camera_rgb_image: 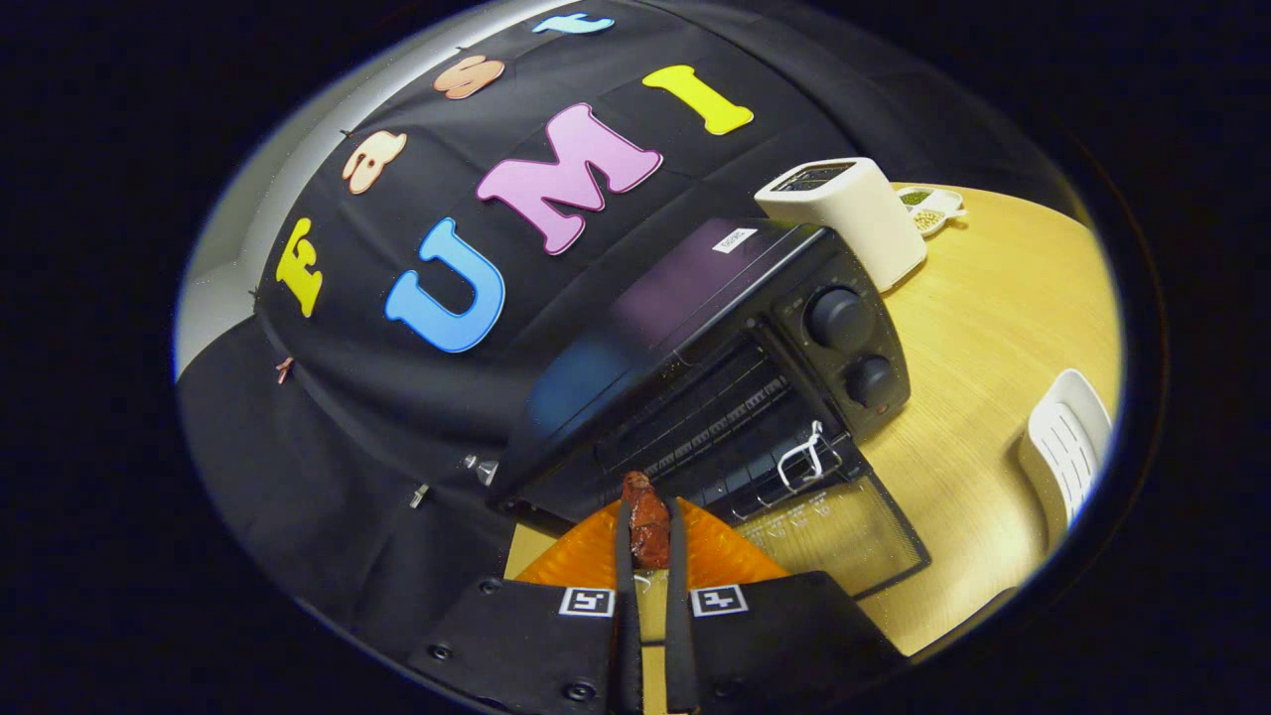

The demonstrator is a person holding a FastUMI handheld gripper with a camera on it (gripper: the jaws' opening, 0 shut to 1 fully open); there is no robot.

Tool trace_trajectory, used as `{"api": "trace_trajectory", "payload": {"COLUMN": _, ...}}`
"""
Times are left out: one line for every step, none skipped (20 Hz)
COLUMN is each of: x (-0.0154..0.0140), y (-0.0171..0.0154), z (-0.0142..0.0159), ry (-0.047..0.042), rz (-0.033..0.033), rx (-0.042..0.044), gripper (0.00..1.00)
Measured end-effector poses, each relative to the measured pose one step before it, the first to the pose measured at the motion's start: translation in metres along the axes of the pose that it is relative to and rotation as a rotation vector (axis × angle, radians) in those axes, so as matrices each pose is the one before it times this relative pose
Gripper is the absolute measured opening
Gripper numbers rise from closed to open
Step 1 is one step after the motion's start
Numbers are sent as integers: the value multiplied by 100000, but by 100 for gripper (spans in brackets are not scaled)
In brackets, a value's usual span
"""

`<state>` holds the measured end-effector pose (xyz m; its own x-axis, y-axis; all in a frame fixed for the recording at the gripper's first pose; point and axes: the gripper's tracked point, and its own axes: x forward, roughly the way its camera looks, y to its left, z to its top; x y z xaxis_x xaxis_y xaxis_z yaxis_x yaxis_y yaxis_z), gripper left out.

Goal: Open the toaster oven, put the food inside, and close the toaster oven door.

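Fingers narrow, clamped on reddish food piece, held over orange plate on near surface. Just beyond: toaster oven, door dropped open. White toaster far right.

White toaster behind oven, small dish beyond, white rack on wooden table

A staged recording booth: black cloth wall behind a kitchen-appliance table
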<state>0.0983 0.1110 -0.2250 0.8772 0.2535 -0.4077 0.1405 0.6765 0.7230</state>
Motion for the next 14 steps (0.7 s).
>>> {"api": "trace_trajectory", "payload": {"x": 932, "y": 349, "z": 68, "ry": -1492, "rz": 419, "rx": 1158, "gripper": 13}}
{"api": "trace_trajectory", "payload": {"x": 884, "y": 220, "z": -25, "ry": -1455, "rz": 134, "rx": 581, "gripper": 13}}
{"api": "trace_trajectory", "payload": {"x": 880, "y": -37, "z": -186, "ry": -1336, "rz": -312, "rx": 175, "gripper": 13}}
{"api": "trace_trajectory", "payload": {"x": 767, "y": -263, "z": -171, "ry": -1136, "rz": -773, "rx": 24, "gripper": 13}}
{"api": "trace_trajectory", "payload": {"x": 654, "y": -372, "z": -205, "ry": -1207, "rz": -1301, "rx": -158, "gripper": 13}}
{"api": "trace_trajectory", "payload": {"x": 652, "y": -249, "z": -241, "ry": -1810, "rz": -1249, "rx": -384, "gripper": 13}}
{"api": "trace_trajectory", "payload": {"x": 309, "y": 18, "z": 30, "ry": -2411, "rz": -565, "rx": -15, "gripper": 13}}
{"api": "trace_trajectory", "payload": {"x": 474, "y": 26, "z": 23, "ry": -2333, "rz": -378, "rx": 737, "gripper": 13}}
{"api": "trace_trajectory", "payload": {"x": 366, "y": -2, "z": -223, "ry": -1106, "rz": -632, "rx": 1302, "gripper": 13}}
{"api": "trace_trajectory", "payload": {"x": 478, "y": -275, "z": -446, "ry": -250, "rz": -1808, "rx": 389, "gripper": 13}}
{"api": "trace_trajectory", "payload": {"x": 273, "y": -626, "z": -534, "ry": -549, "rz": -2690, "rx": -1684, "gripper": 13}}
{"api": "trace_trajectory", "payload": {"x": 132, "y": -306, "z": -476, "ry": 6, "rz": -914, "rx": -1969, "gripper": 13}}
{"api": "trace_trajectory", "payload": {"x": -1, "y": 81, "z": 447, "ry": -1615, "rz": -435, "rx": -1071, "gripper": 14}}
{"api": "trace_trajectory", "payload": {"x": -446, "y": 159, "z": 262, "ry": -8, "rz": -298, "rx": -1021, "gripper": 15}}
